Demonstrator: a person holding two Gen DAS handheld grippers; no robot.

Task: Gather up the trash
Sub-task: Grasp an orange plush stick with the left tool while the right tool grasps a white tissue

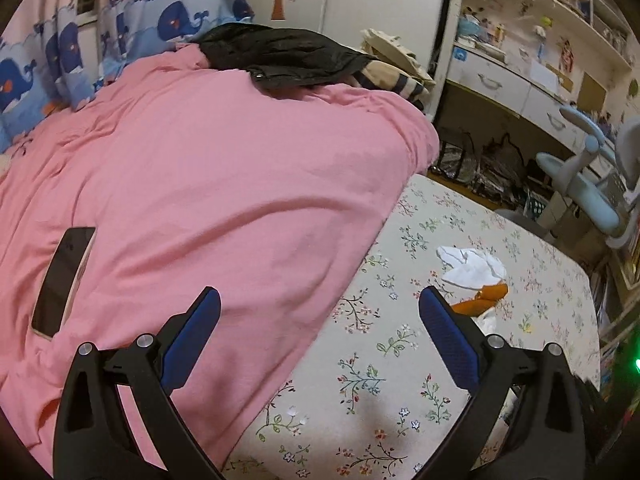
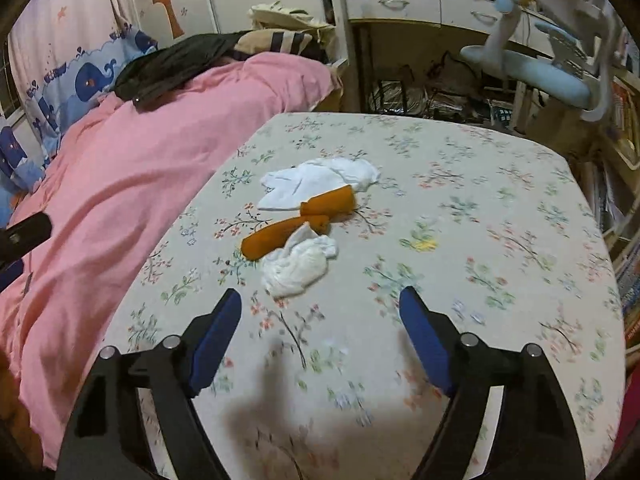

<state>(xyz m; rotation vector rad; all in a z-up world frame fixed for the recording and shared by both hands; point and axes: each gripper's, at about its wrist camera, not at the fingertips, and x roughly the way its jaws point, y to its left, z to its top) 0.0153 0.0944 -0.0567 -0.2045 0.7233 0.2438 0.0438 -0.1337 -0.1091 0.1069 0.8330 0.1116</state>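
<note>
both grippers tilt downward over a bed. the right gripper (image 2: 320, 312) hangs above the flowered sheet (image 2: 460, 240), its blue-padded jaws standing apart with nothing between them; only bare sheet and the tool's own shadow lie under it. just beyond its fingertips, slightly to the left, is the trash: a crumpled white tissue (image 2: 298, 264) nearest, touching an orange wrapper-like piece (image 2: 280, 236) that runs up and to the right, and a flatter white tissue (image 2: 320, 184) at the far end, overlapping the orange piece. nothing lies between the jaws and the near tissue.

the left gripper (image 1: 320, 308) points over the edge where the pink duvet (image 1: 200, 180) meets the sheet, its jaws also wide apart and empty. from this view the same pile lies to the right of its right finger, the white tissue (image 1: 472, 264) beyond the orange piece (image 1: 484, 296). a dark phone (image 1: 64, 280) lies on the duvet at the left, well apart from the trash.

at the far end of the duvet is a black garment (image 1: 280, 56) with a striped pillow (image 1: 400, 76) beside it. whale-print curtains (image 1: 120, 40) hang at the far left. a pale blue desk chair (image 2: 540, 68) and a white desk with drawers (image 2: 420, 0) stand to the far right, beyond the bed.
</note>
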